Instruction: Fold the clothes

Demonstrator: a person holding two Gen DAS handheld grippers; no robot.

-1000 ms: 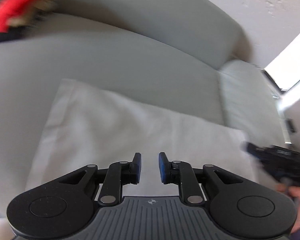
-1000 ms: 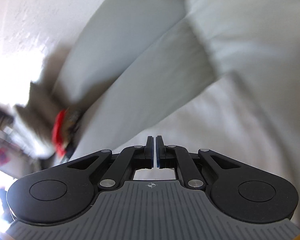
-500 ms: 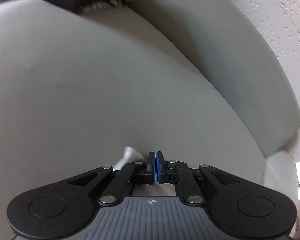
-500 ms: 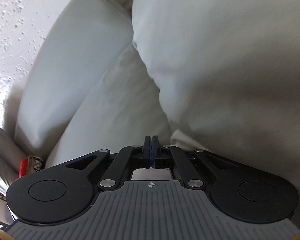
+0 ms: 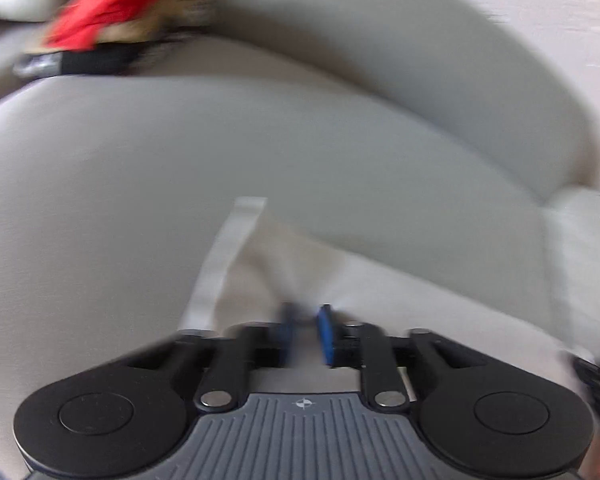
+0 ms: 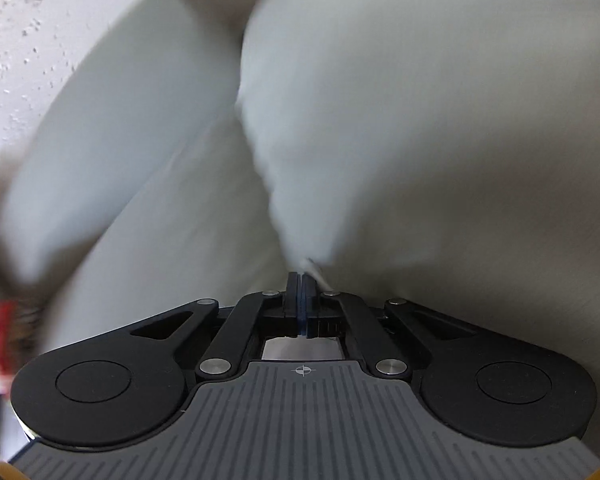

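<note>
the left gripper (image 5: 305, 334) hung low over the pale grey fabric sofa seat cushion (image 5: 180, 184), its jaws spread a little way apart with blue pads showing; the view was blurred, and whether cloth lay between them could not be told. the white cloth garment (image 5: 380, 292) lay on the seat just ahead of those jaws, a narrow folded strip of its edge running up and away to the left and ending in a squared tip. its far edge ran diagonally down toward the right. beyond it the cushion stretched bare to the rounded grey sofa backrest (image 5: 400, 68). a red and tan bundle of clothing (image 5: 120, 24) sat at the far left end of the sofa, well apart from the garment. a dark object at the right edge of the left wrist view was too blurred to identify.

the right gripper (image 6: 301, 280) had its jaws pressed together, pinching a small corner of the white garment (image 6: 400, 120), which rose from the tips in a bunched, draped mass filling the right of that view. to the left of it lay open seat, backrest and a textured white wall (image 6: 16, 40).
</note>
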